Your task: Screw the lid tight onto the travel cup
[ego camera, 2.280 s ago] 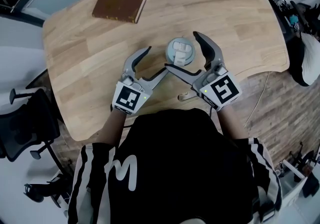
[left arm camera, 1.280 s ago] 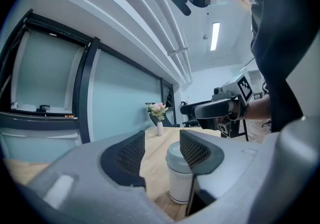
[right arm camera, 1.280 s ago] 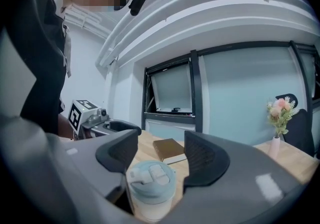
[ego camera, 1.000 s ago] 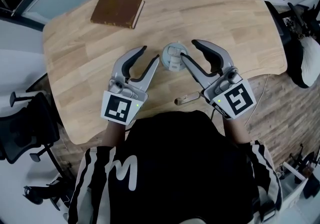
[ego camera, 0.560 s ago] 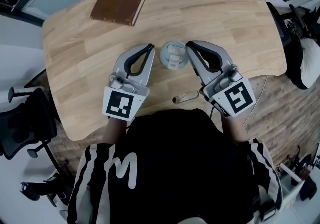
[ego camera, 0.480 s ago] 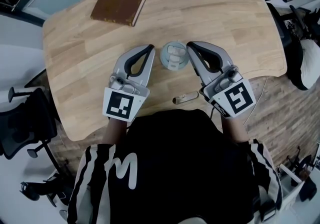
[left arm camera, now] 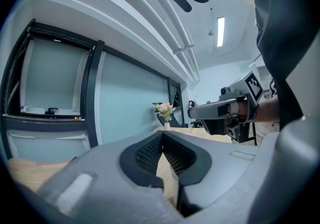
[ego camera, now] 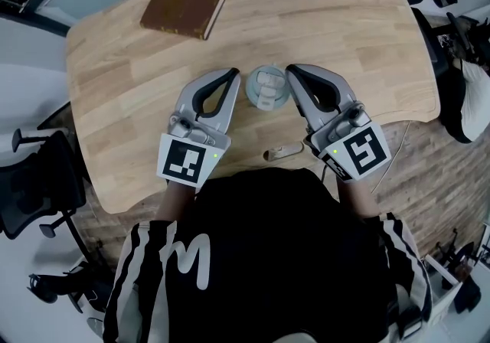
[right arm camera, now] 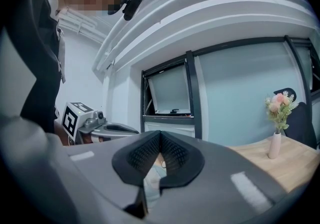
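**Both pairs of fingers close on nothing beside the cup**

My left gripper (ego camera: 232, 73) and right gripper (ego camera: 291, 71) have just closed, fingers pressed together and empty, their tips just beside the travel cup (ego camera: 264, 102). The cup stands free on the worktop (ego camera: 122, 66) with its lid (ego camera: 266, 81) on. I judge the tightening done or paused. The lid hides the thread and cup body from above, so I can't tell how tight it sits.
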Tool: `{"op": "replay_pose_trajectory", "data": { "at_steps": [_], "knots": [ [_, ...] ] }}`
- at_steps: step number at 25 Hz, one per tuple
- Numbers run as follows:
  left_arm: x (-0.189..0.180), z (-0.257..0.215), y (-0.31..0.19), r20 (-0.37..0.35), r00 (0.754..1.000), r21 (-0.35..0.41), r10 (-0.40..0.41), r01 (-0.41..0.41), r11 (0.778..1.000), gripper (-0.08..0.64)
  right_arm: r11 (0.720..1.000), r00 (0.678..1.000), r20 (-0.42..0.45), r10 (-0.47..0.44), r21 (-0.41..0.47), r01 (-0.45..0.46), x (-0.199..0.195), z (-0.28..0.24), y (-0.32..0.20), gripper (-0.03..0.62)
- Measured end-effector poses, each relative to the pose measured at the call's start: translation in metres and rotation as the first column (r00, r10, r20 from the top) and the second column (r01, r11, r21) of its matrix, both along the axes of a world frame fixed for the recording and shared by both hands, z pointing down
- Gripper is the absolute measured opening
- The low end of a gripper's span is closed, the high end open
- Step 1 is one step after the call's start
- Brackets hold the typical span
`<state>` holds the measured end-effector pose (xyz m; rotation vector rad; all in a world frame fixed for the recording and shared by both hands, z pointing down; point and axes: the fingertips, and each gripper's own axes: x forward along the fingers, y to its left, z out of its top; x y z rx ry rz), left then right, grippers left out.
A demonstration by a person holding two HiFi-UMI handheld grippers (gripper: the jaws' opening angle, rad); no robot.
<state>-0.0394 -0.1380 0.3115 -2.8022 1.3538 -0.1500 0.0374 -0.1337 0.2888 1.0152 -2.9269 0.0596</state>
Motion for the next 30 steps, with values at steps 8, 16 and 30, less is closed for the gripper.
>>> {"op": "replay_pose_trajectory", "data": {
  "at_steps": [8,16,30],
  "knots": [
    [-0.0001,0.0001,-0.0002,0.003,1.000,-0.003,-0.003,0.003,1.000,0.003,1.000,1.000,0.010,0.008,0.009,-0.008,0.0018,-0.0013,-0.0025,0.000],
    [0.0014,0.0012,0.0002,0.000,1.000,-0.003,-0.001,0.001,1.000,0.002,1.000,1.000,-0.002,0.005,0.013,-0.005,0.0023,-0.0002,-0.0021,0.001],
    [0.0008,-0.0007,0.0008,-0.006,1.000,-0.001,-0.002,0.002,1.000,0.003,1.000,1.000,0.011,0.004,0.005,-0.004,0.0010,-0.0015,-0.0010,0.000]
  ]
}}
